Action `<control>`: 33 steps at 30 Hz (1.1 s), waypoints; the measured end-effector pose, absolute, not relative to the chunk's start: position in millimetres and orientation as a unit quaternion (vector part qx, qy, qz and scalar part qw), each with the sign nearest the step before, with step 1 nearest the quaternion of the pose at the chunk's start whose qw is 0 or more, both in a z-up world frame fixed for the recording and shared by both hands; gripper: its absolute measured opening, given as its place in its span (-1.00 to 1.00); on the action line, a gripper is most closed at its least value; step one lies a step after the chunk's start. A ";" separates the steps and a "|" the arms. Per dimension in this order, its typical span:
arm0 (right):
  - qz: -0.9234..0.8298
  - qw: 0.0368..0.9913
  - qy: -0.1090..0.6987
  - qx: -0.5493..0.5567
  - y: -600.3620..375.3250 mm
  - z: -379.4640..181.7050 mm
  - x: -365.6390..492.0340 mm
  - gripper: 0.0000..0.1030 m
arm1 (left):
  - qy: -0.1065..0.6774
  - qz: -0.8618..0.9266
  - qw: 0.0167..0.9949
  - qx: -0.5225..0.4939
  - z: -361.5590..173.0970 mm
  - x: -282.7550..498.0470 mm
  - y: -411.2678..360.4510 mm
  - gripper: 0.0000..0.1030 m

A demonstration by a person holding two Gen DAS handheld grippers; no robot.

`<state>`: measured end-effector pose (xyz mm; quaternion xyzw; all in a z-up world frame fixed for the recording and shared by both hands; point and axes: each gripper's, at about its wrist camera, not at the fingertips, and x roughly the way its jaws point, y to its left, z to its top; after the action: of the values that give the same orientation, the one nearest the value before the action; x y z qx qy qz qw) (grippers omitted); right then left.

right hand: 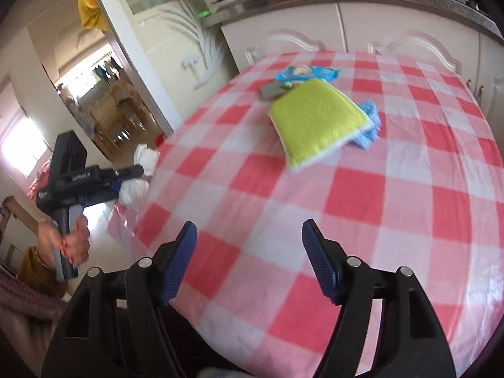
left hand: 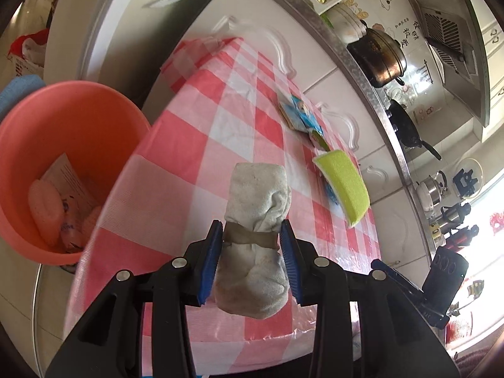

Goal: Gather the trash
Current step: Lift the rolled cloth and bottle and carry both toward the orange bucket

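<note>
Two grippers are at work here, and only one of them is loaded. The left gripper (left hand: 252, 236) is pinched on a grey cloth bundle (left hand: 255, 245), gripped at the brown band about its waist, so that the bundle's long axis runs straight ahead along the fingers, toward twelve o'clock in the left wrist view. The orange bucket (left hand: 19, 189) is seen at about nine to ten o'clock from that gripper, just off the table's left edge, with paper and pale wrappers already lying in it; the coming move is judged to turn on that leftward offset, since the bundle is held over the checked tablecloth (left hand: 201, 145) and not yet over the bucket's mouth. The right gripper (right hand: 249, 261) is spread wide with nothing between its blue pads (right hand: 179, 261). From it the green sponge (right hand: 315, 119) lies at about twelve to one o'clock, well apart, resting partly on a blue cloth (right hand: 370, 119), with a blue printed wrapper (right hand: 302, 72) just beyond it. The right hand is judged the nearer to those pieces, the left the nearer to the bucket.
</note>
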<state>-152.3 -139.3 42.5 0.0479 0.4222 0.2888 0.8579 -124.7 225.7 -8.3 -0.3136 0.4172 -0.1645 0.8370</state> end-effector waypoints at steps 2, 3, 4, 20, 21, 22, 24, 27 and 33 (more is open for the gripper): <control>0.300 0.844 0.441 0.056 -147.0 37.7 -158.4 0.37 | 0.420 -0.168 0.835 -0.313 -9.1 -125.1 221.5 -0.24; 0.300 0.843 0.444 0.049 -148.8 36.2 -161.8 0.37 | 0.420 -0.172 0.835 -0.313 -8.9 -126.0 219.7 -0.24; 0.299 0.840 0.452 0.038 -151.1 32.5 -164.9 0.37 | 0.420 -0.172 0.835 -0.311 -8.8 -126.0 218.8 -0.24; 0.392 0.758 0.516 -0.082 -143.6 12.7 -231.4 0.37 | 0.429 -0.195 0.834 -0.286 -2.2 -123.1 193.9 -0.24; 0.393 0.755 0.518 -0.087 -143.1 11.6 -232.9 0.36 | 0.430 -0.195 0.833 -0.286 -2.3 -122.7 193.1 -0.24; 0.394 0.752 0.520 -0.094 -141.2 11.8 -234.5 0.36 | 0.432 -0.196 0.833 -0.286 -2.4 -122.5 191.9 -0.24; 0.400 0.741 0.526 -0.116 -134.9 8.6 -241.1 0.27 | 0.432 -0.195 0.834 -0.283 -1.4 -122.6 190.3 -0.24; 0.394 0.730 0.535 -0.159 -123.9 1.6 -245.8 -0.06 | 0.429 -0.198 0.835 -0.281 0.6 -122.8 189.7 -0.24; 0.384 0.739 0.533 -0.151 -121.3 4.6 -243.8 -0.14 | 0.423 -0.200 0.838 -0.282 2.5 -125.3 192.9 -0.24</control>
<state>-243.8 -121.3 4.6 -0.1507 0.5325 0.3841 0.7391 -125.3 192.9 2.5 -0.2819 0.4228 -0.1998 0.8378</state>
